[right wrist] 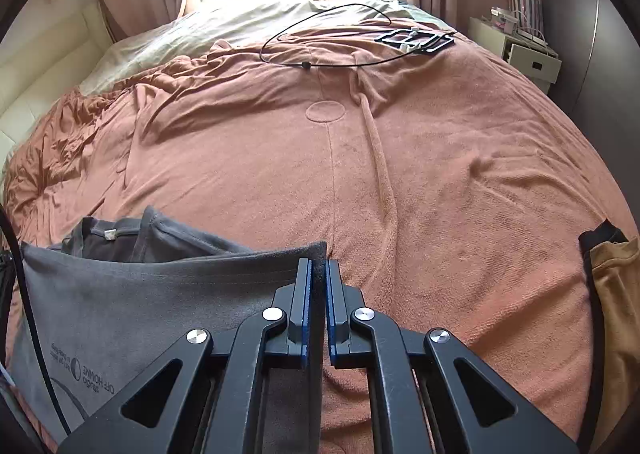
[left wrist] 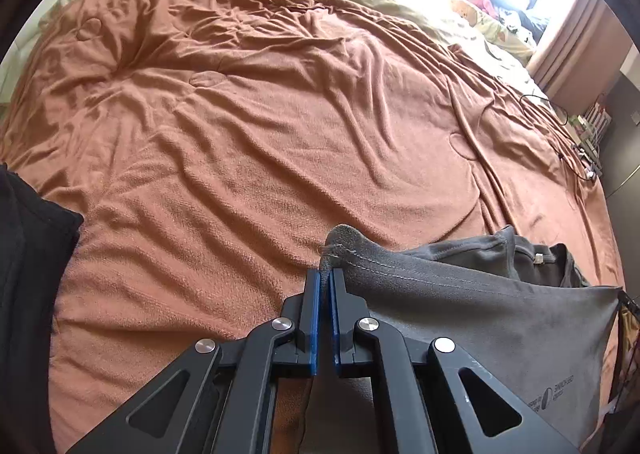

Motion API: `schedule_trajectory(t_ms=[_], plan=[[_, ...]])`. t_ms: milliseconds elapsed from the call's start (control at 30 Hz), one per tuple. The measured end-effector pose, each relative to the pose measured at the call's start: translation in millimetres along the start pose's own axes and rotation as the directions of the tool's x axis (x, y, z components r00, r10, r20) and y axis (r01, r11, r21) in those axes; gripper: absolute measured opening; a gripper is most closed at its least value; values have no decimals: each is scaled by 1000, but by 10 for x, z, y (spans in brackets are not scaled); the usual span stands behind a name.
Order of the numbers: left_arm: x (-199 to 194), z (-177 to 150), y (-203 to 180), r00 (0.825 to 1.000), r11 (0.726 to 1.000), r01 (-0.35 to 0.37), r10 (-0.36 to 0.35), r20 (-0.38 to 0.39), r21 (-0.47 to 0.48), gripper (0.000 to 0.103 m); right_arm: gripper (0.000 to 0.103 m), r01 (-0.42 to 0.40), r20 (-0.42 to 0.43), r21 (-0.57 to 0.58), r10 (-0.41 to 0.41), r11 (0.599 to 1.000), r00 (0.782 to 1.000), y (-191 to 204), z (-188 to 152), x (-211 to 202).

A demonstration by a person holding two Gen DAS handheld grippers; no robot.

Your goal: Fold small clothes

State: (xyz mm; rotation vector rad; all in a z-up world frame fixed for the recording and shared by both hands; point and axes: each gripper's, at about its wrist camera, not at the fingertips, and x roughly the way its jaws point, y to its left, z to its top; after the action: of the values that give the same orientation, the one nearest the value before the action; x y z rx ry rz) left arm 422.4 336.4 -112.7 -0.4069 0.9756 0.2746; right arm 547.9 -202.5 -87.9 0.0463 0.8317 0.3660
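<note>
A grey T-shirt (left wrist: 480, 314) with a small printed logo hangs stretched between my two grippers above the bed. My left gripper (left wrist: 325, 274) is shut on one corner of it, and the cloth bunches above the fingertips. My right gripper (right wrist: 318, 264) is shut on the opposite corner of the grey T-shirt (right wrist: 132, 294). The neck with its white label (right wrist: 110, 233) lies folded on the far side, touching the orange blanket (right wrist: 400, 173).
The rumpled orange blanket (left wrist: 240, 133) covers the bed, with pale bedding (right wrist: 208, 21) at its head. A black cable (right wrist: 320, 61) and a black frame (right wrist: 416, 39) lie far ahead. A tan and black garment (right wrist: 612, 294) lies right. A dark garment (left wrist: 28, 274) lies left. A nightstand (right wrist: 520, 49) stands beside the bed.
</note>
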Motion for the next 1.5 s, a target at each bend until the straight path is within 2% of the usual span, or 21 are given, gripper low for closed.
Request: schedule_trajectory(t_ms=[333, 567, 767, 1067, 1200, 1300, 1367, 1500], plan=[[-475, 172, -69, 996, 999, 33, -33, 85, 2, 4, 3, 8, 97, -10, -7, 1000, 995, 67, 41, -517], [-621, 408, -172, 990, 999, 37, -37, 136, 9, 4, 2, 26, 146, -2, -25, 1000, 989, 69, 168, -656], [-259, 538, -267, 996, 1000, -9, 7, 91, 29, 4, 2, 46, 115, -15, -44, 999, 992, 112, 289, -347], [593, 481, -194, 994, 995, -96, 98, -42, 38, 4, 2, 59, -47, -13, -60, 998, 997, 24, 388, 562], [834, 428, -122, 992, 997, -73, 72, -101, -1, 4, 3, 9, -99, 40, -5, 999, 995, -77, 413, 827], [908, 430, -59, 992, 998, -34, 28, -120, -43, 20, 4, -62, -125, 100, 75, 993, 989, -198, 446, 933], [917, 433, -36, 993, 998, -26, 19, -117, -64, 35, 4, -94, -136, 143, 113, 985, 984, -304, 452, 985], [959, 422, -45, 992, 998, -16, 8, -129, -63, 39, 4, -150, -169, 205, 186, 967, 968, -429, 448, 1120]])
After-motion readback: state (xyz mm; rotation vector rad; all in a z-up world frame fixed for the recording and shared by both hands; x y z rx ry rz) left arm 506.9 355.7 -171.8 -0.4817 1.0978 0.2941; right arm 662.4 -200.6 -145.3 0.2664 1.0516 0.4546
